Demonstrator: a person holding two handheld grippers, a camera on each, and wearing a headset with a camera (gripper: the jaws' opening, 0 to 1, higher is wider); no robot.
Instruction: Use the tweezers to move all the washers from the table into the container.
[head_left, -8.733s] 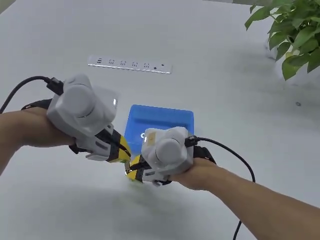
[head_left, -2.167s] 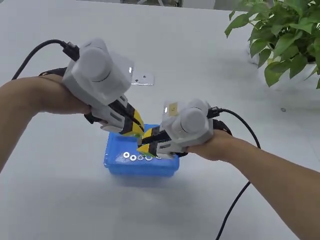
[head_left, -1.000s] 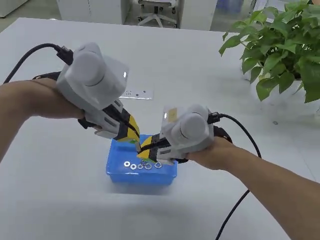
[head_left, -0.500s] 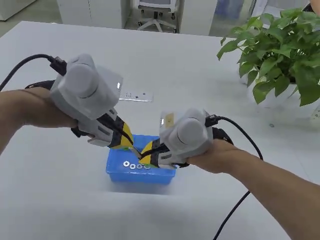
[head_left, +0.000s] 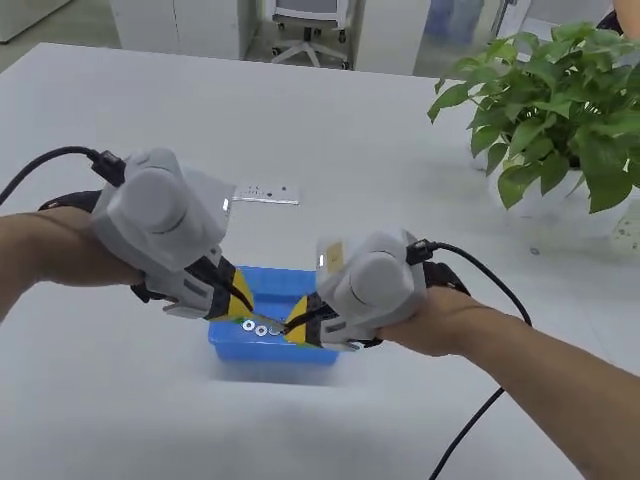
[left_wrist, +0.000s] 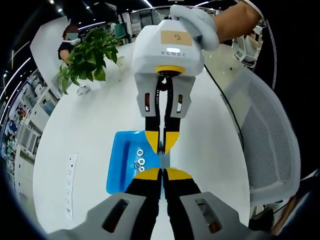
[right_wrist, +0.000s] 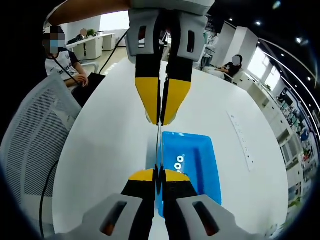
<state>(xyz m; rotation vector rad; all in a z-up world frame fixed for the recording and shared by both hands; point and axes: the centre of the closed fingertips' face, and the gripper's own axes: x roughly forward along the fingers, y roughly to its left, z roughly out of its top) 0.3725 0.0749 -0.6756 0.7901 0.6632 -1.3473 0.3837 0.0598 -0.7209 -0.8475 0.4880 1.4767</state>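
Over the blue container my two grippers point at each other, tip to tip. My left gripper comes in from the left and my right gripper from the right. Both are shut on the thin metal tweezers, which bridge the short gap between them. Several washers lie in a row inside the container. From the right gripper view, the tweezers run as a fine line from my right gripper up to my left gripper, beside the washers.
A white power strip lies on the white table beyond the container. A potted plant stands at the far right. A cable trails from my right gripper. A mesh chair stands off the table's edge, and people sit in the background.
At the earliest frame both grippers worked on the table in front of the container; since then they rose over it, and in the last second they have sunk closer to the washers inside.
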